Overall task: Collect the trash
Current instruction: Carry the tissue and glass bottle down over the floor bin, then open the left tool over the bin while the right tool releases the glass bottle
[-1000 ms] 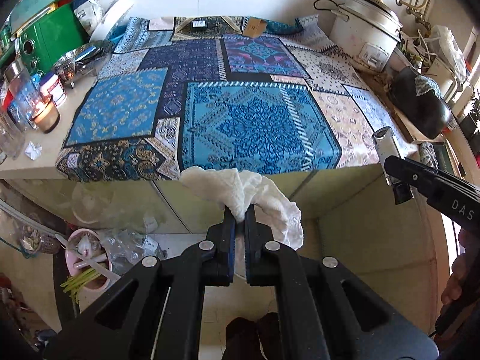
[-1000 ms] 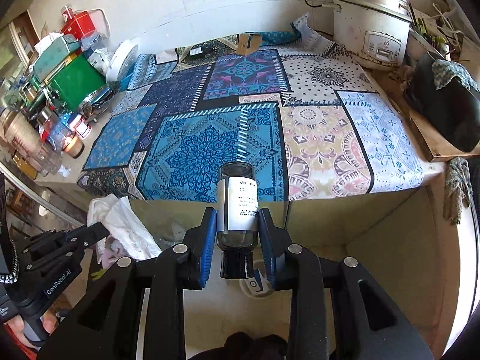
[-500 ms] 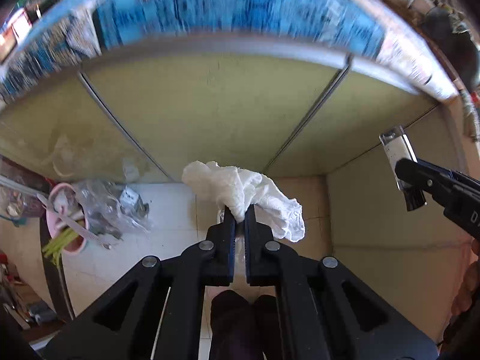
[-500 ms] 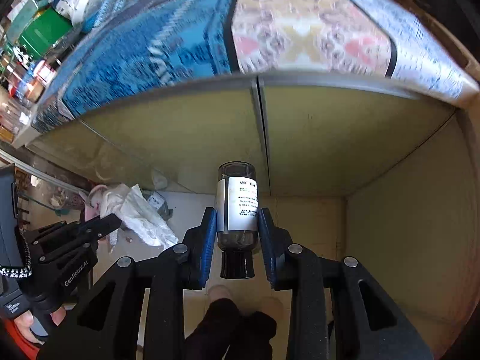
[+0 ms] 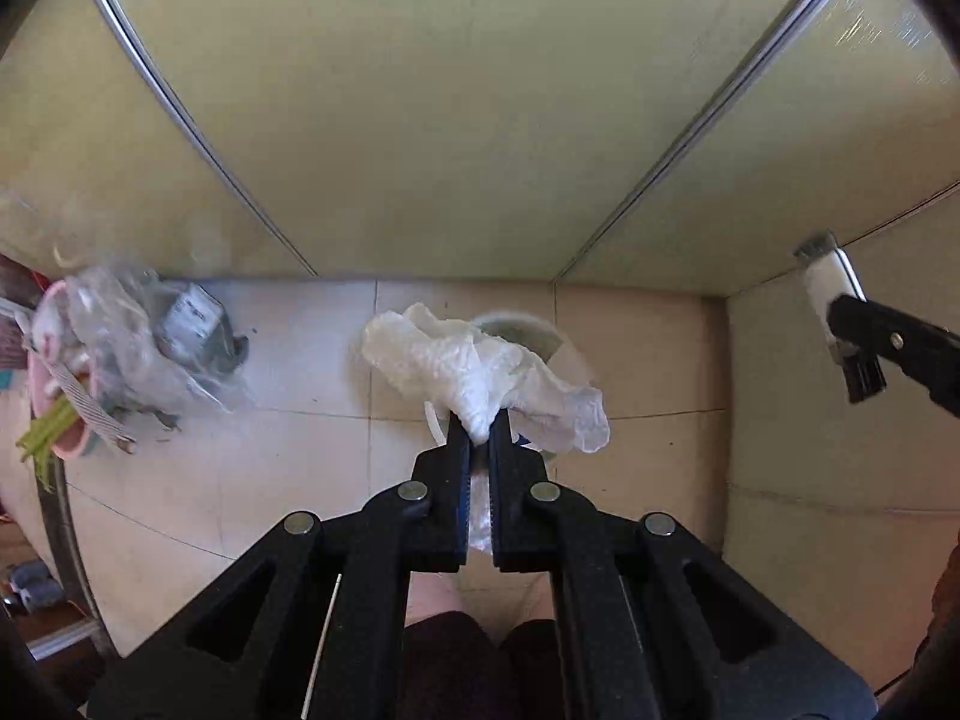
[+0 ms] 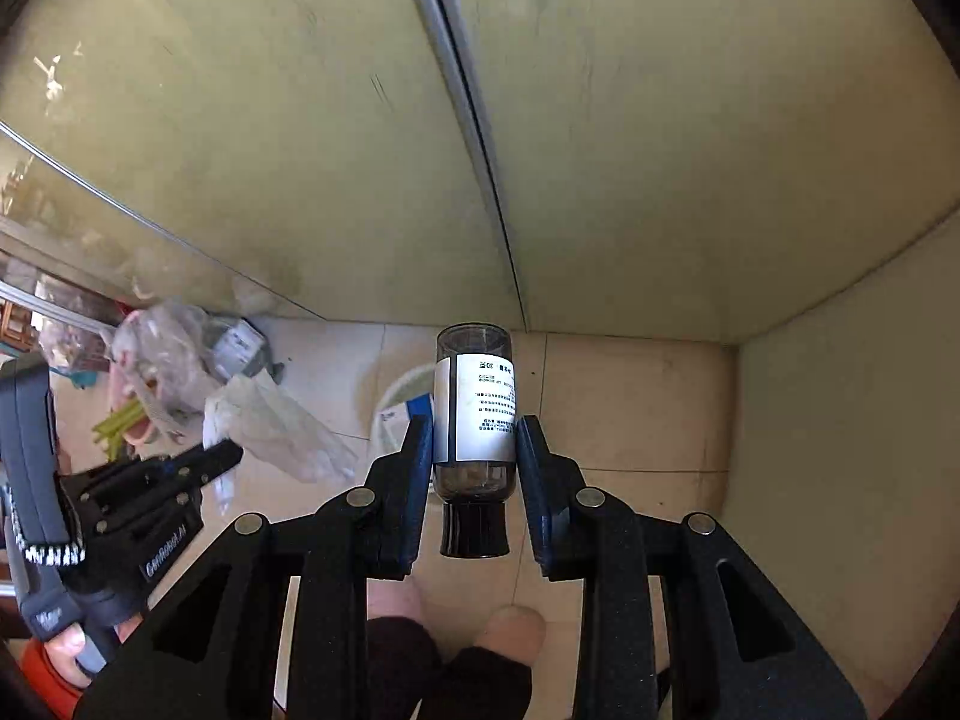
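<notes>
Only your right view showed the bottle's (image 6: 477, 414) white label; your left tongs (image 5: 478, 429) pinched crumpled white paper (image 5: 480, 375), right tongs (image 6: 474, 438) gripped the bottle.

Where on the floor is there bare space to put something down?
Bare tiles lie between the plastic bag pile and the white bin, and more tiles run from the bin to the right wall. The left, around the pink bowl, is crowded.

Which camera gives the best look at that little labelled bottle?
The right wrist view: the bottle sits dead centre, cap toward the camera, clamped in the right gripper, its label print visible. The left wrist view catches it only small and blurred at the right edge, partly hidden by that gripper.
</notes>
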### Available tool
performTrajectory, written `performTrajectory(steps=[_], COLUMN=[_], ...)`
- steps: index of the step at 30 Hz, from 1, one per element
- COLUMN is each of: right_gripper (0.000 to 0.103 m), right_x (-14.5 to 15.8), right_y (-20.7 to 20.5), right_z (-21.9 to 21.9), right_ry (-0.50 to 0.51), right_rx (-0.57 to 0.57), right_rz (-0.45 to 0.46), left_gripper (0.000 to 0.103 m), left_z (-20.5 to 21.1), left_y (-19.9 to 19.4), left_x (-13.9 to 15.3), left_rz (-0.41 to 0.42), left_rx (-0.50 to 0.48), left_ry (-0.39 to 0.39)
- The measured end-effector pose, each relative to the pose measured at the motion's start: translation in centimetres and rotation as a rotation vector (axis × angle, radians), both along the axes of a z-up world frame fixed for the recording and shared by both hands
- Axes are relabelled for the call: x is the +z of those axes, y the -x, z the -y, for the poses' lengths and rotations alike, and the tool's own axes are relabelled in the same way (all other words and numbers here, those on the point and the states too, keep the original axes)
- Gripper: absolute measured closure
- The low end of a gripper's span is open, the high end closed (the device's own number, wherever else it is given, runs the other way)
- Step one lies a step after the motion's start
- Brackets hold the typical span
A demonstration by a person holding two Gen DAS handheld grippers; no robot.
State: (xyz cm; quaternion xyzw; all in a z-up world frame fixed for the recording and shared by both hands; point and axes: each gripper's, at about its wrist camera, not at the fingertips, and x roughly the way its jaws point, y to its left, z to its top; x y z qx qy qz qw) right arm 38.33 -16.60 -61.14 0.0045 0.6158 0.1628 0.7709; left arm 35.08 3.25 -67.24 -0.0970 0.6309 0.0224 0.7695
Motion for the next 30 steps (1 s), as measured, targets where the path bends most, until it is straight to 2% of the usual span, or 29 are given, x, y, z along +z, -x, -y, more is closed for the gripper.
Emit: performTrajectory(steps=[4, 10, 15, 18, 21, 26, 27, 29, 30], right_gripper=[0.077, 0.077, 0.077, 0.077, 0.077, 0.074, 0.069, 0.065, 0.065], right_x=[-5.6, -12.7, -17.2, -19.9, -21.7, -22.2, -22.7, -22.4, -22.1], right_y=[-0.9, -1.9, -2.2, -2.7, -3.1, -3.5, -3.5, -3.3, -3.3], right_z=[-2.2, -5.1, -7.7, -8.0, -8.3, -7.5, -7.2, -6.8, -6.4], right_ry=[0.001, -0.053, -0.009, -0.021, -0.005, -0.033, -0.035, -0.041, -0.041], right_rx=[0.028, 0.080, 0.178, 0.188, 0.176, 0.145, 0.140, 0.135, 0.136], right_rz=[-0.026, -0.101, -0.130, -0.168, -0.168, -0.196, -0.206, -0.221, -0.220], left_gripper=[0.100, 0.100, 0.100, 0.100, 0.100, 0.097, 0.095, 0.088, 0.079], left_z=[0.6, 2.0, 0.6, 0.1, -0.2, 0.5, 0.6, 0.5, 0.4], left_y=[0.6, 0.7, 0.3, 0.0, -0.3, -1.1, -1.1, -1.0, -0.9], left_x=[-5.0, -12.6, -18.1, -19.8, -21.0, -22.5, -22.4, -22.0, -21.6], left_rz=[-0.003, -0.037, -0.081, -0.087, -0.089, -0.120, -0.121, -0.112, -0.106], left_rx=[-0.023, -0.064, -0.014, 0.024, 0.039, -0.009, -0.013, -0.015, -0.013], left_ry=[0.011, 0.066, 0.115, 0.119, 0.138, 0.141, 0.144, 0.148, 0.152])
